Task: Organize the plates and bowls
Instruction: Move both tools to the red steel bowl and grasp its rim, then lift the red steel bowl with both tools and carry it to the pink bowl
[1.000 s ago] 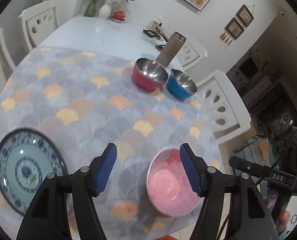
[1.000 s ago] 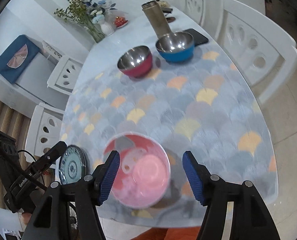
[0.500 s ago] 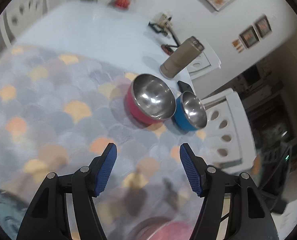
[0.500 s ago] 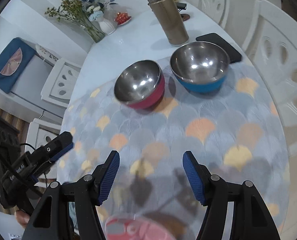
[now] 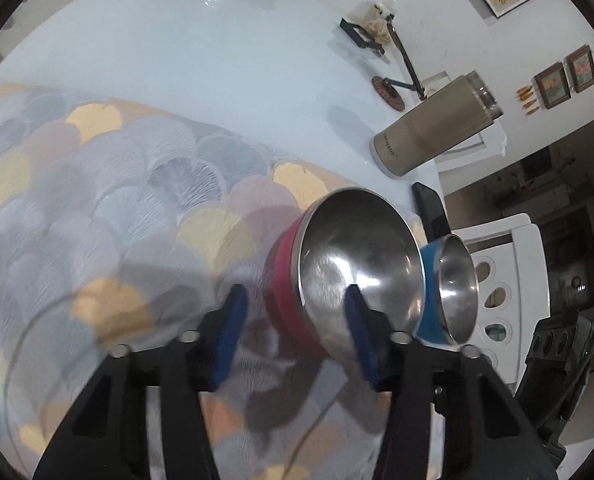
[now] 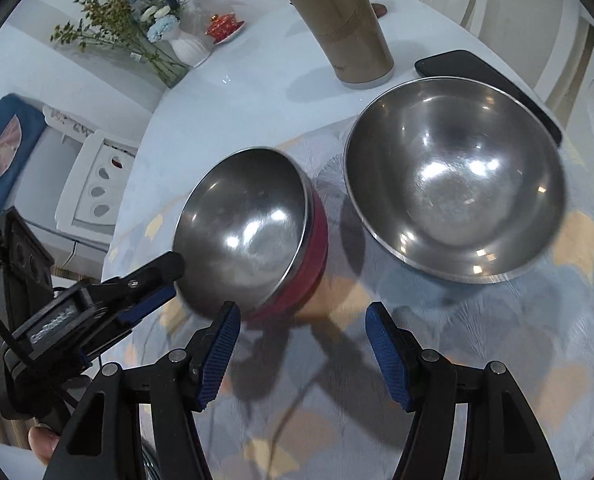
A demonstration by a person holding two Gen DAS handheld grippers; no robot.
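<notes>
No writing is legible; the lettering on the tan flask [image 5: 433,136] is too small to read. The left gripper [image 5: 293,336] is wide open, straddling the near rim of the red bowl [image 5: 357,264], which sits tilted on the patterned mat [image 5: 97,200]. The right gripper [image 6: 303,356] hangs open and empty, near the blue bowl [image 6: 453,196].

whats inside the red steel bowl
Nothing: the red-sided steel bowl shows only a bare shiny lining with light reflections. One blue-padded finger of the left gripper reaches over its near rim, covering a strip of the inner wall.
</notes>
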